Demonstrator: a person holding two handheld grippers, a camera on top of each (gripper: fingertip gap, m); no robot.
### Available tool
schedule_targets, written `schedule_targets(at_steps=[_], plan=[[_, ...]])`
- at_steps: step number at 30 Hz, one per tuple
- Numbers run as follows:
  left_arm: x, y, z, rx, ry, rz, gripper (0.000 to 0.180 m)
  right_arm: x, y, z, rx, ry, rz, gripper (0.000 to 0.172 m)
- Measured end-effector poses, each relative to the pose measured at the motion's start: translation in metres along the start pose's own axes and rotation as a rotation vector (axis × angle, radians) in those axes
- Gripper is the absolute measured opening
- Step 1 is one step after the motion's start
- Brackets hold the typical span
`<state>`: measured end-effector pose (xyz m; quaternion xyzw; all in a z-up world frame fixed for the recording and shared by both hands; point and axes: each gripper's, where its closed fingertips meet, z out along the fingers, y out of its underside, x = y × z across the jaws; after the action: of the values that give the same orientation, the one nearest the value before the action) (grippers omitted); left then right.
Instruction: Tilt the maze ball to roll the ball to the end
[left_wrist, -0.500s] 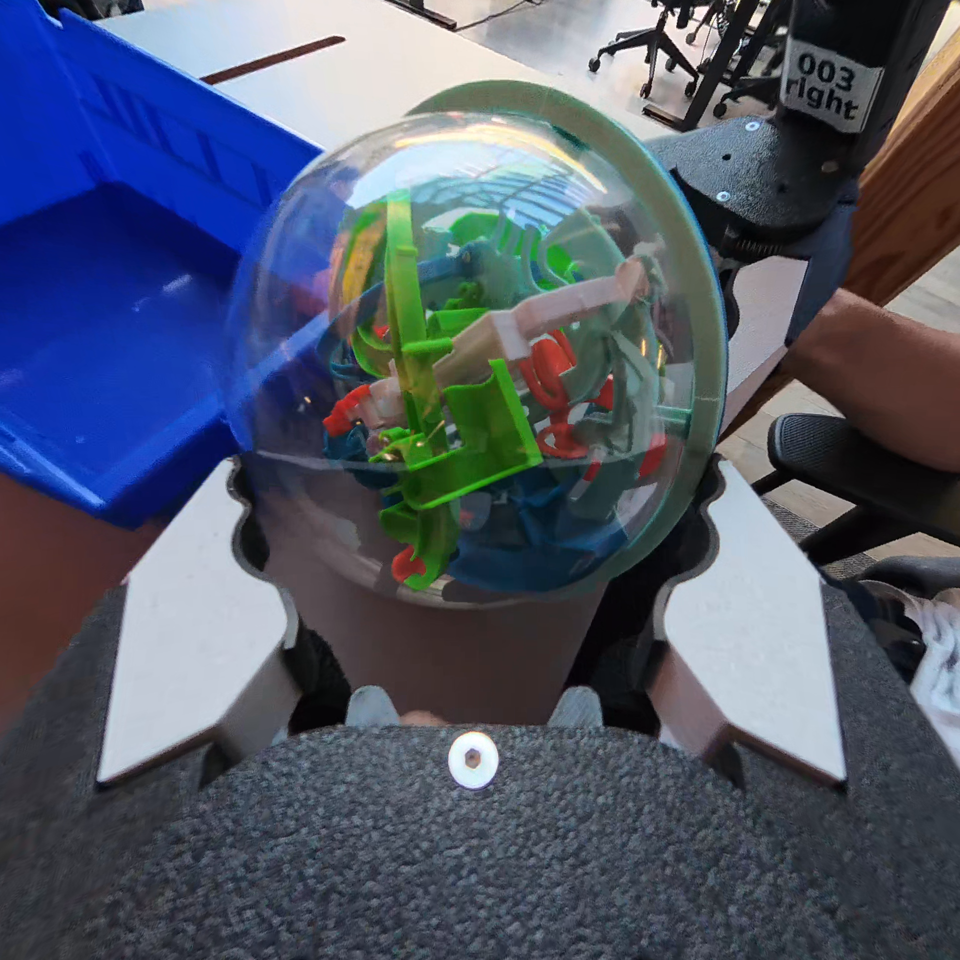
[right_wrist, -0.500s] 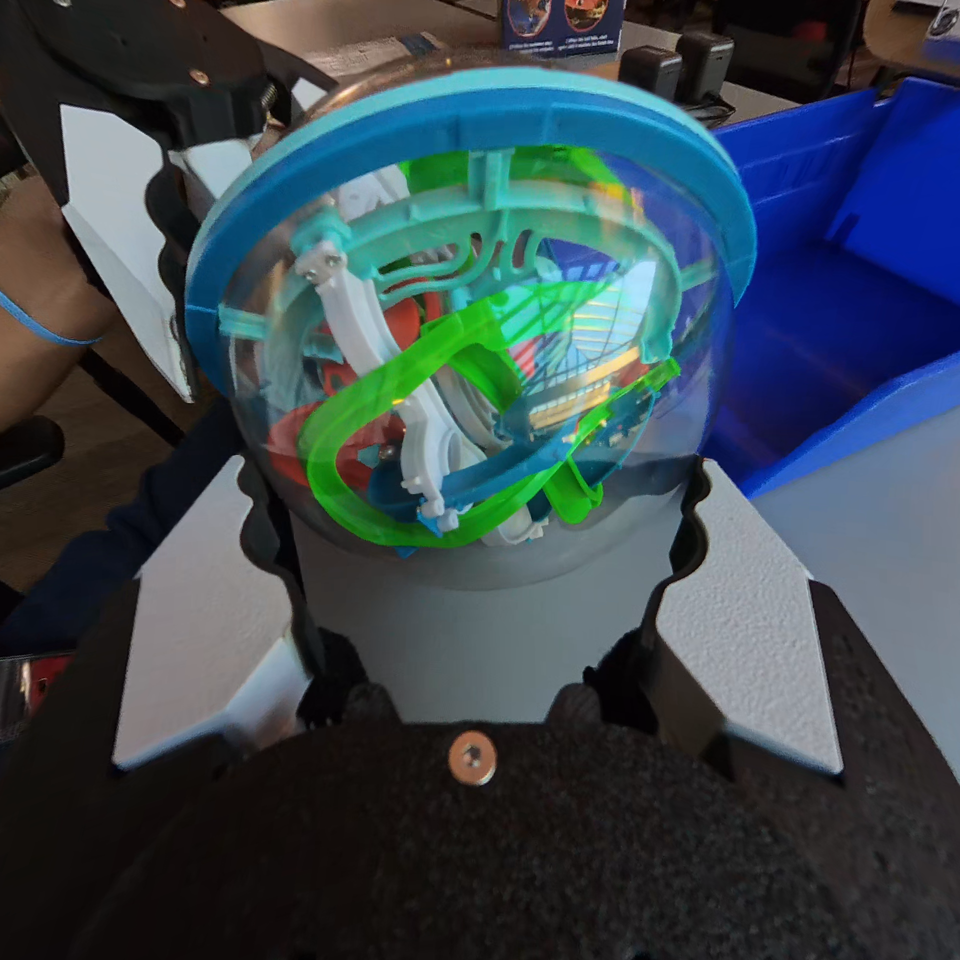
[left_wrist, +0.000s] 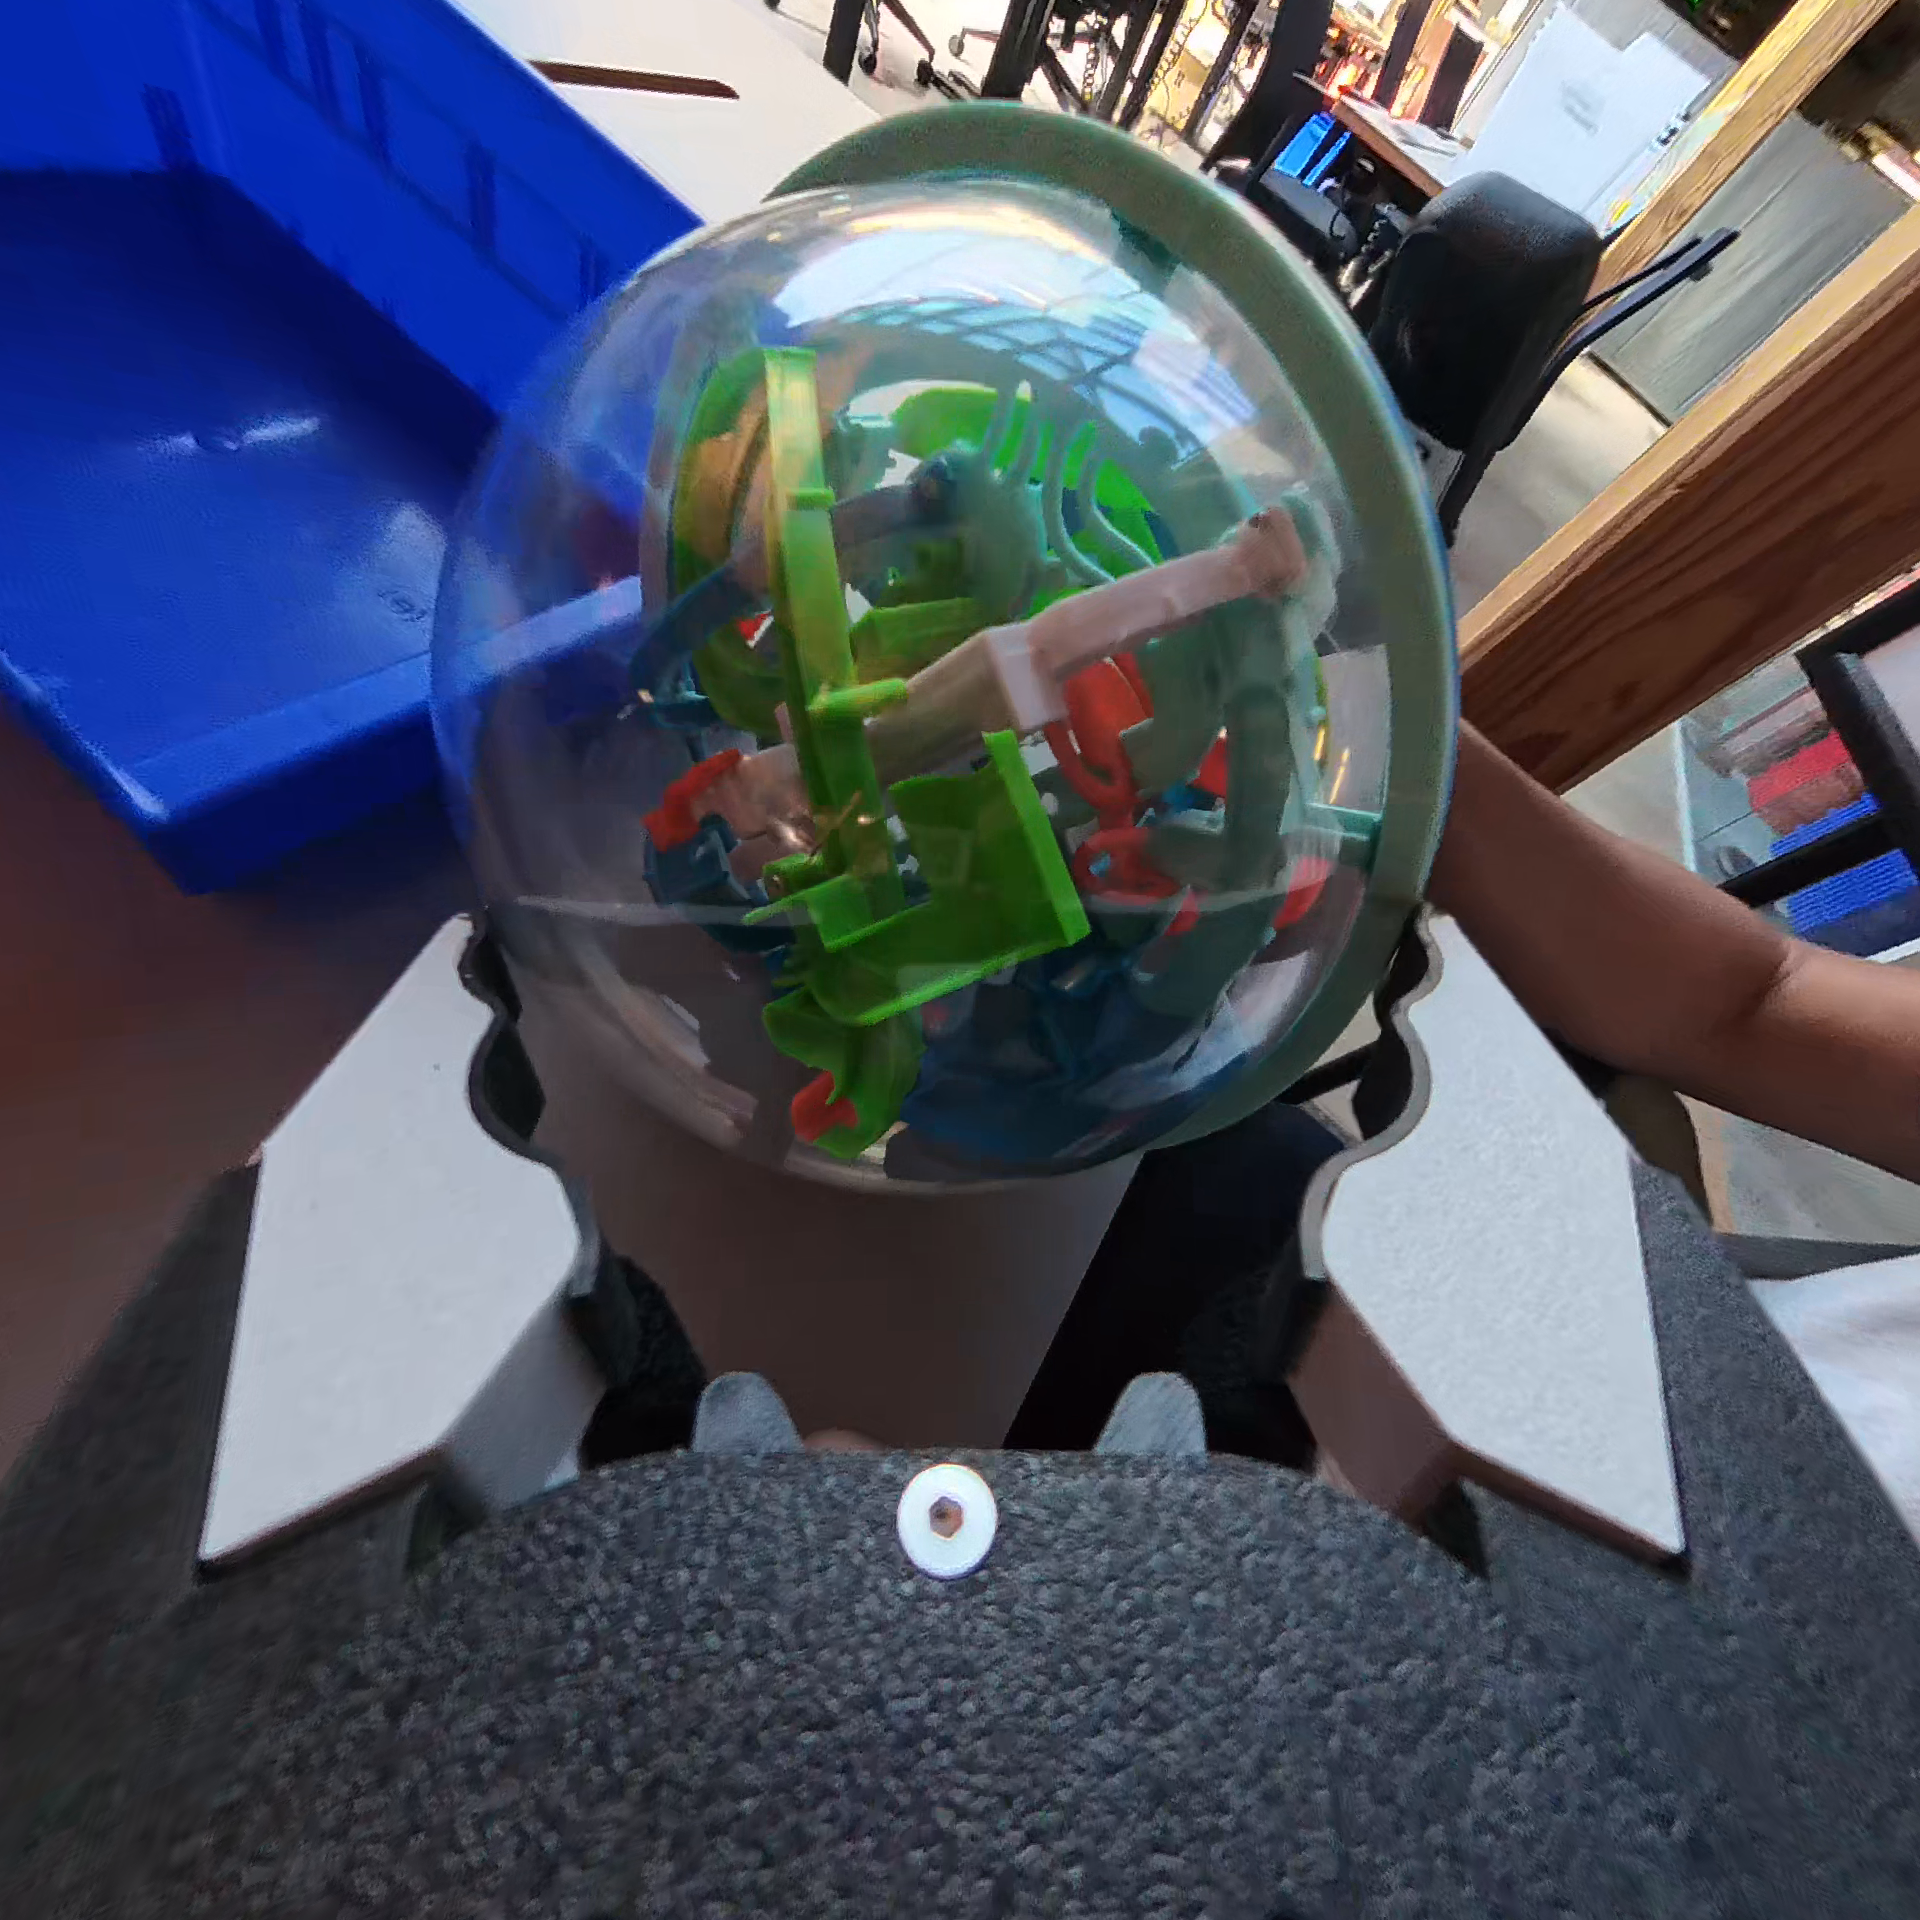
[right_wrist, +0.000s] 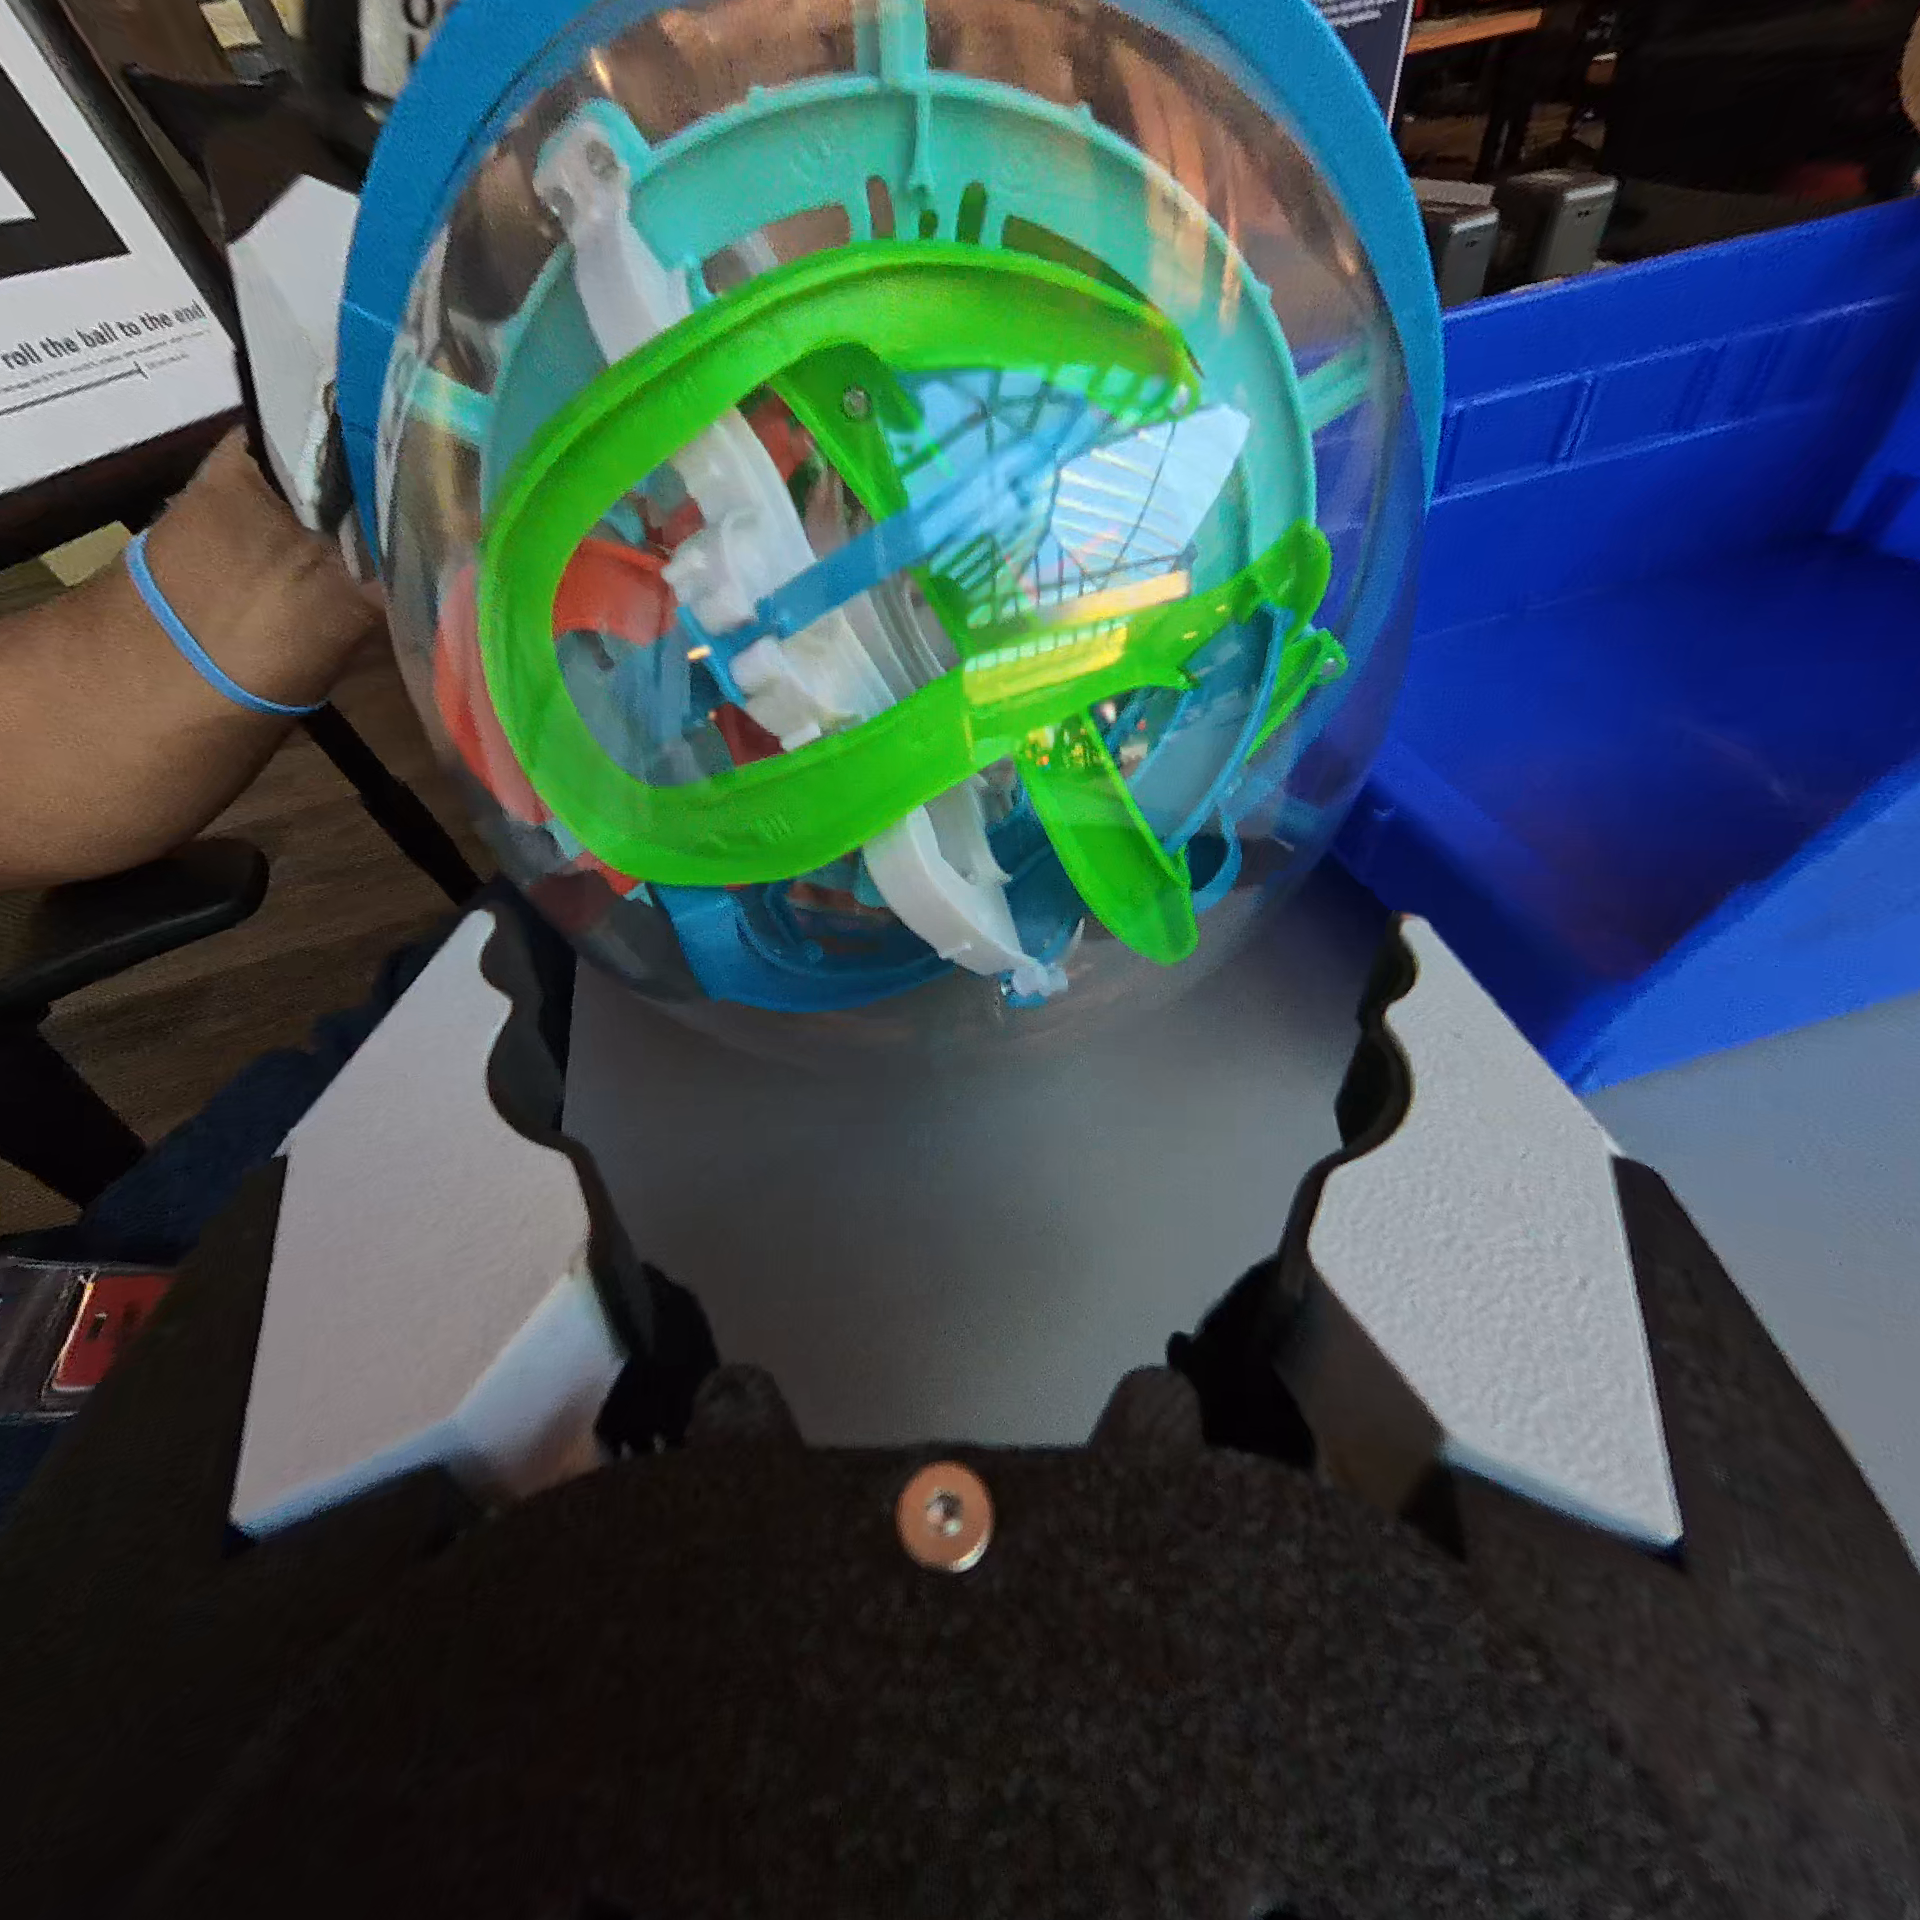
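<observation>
Two tools (left_wrist: 940, 935) (right_wrist: 951, 935) spread wide, clamping maze ball (left_wrist: 935, 665); grey table (right_wrist: 1766, 1195), blue bin (left_wrist: 208, 468) beside.

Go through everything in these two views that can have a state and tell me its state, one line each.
Maze ball: lifted off the table, tilted, rim ring slanted.
Left hand-held gripper: jaws spread wide, both sides against the ball.
Right hand-held gripper: jaws spread wide around the ball; left side against it, right-side contact unclear.
Blue bin: open on top, nothing visible inside.
Small ball inside the maze: cannot find it.
</observation>
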<state>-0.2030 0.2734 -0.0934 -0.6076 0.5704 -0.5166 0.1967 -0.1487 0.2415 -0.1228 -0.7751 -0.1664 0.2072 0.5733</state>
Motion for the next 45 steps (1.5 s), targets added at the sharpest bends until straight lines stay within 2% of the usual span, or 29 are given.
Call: schedule_targets(at_steps=[2,7,11,18,22,27,33,38,45], plan=[[-0.002,-0.001,-0.001,0.018,0.012,-0.031,0.157,-0.006,-0.010,0.008,0.049,-0.038,-0.017,0.146],[-0.004,0.001,-0.003,0.049,0.065,-0.121,0.158,-0.006,-0.017,0.013,0.048,-0.019,0.005,0.149],[0.003,-0.001,-0.004,0.092,0.160,-0.217,0.159,-0.012,-0.025,0.007,-0.025,0.017,0.044,0.150],[0.029,-0.018,-0.021,0.208,0.387,-0.382,0.159,-0.035,-0.070,-0.008,-0.125,0.111,0.063,0.150],[0.039,-0.027,-0.033,0.258,0.472,-0.444,0.159,-0.046,-0.088,-0.012,-0.232,0.155,0.084,0.150],[0.042,-0.033,-0.044,0.309,0.559,-0.517,0.157,-0.055,-0.104,-0.009,-0.277,0.214,0.116,0.150],[0.053,-0.028,-0.040,0.300,0.680,-0.561,0.159,-0.062,-0.107,-0.016,-0.352,0.277,0.133,0.150],[0.067,-0.024,-0.024,0.300,0.727,-0.585,0.159,-0.064,-0.099,-0.034,-0.411,0.298,0.146,0.150],[0.084,-0.024,-0.009,0.349,0.841,-0.694,0.160,-0.063,-0.105,-0.052,-0.396,0.338,0.156,0.150]])
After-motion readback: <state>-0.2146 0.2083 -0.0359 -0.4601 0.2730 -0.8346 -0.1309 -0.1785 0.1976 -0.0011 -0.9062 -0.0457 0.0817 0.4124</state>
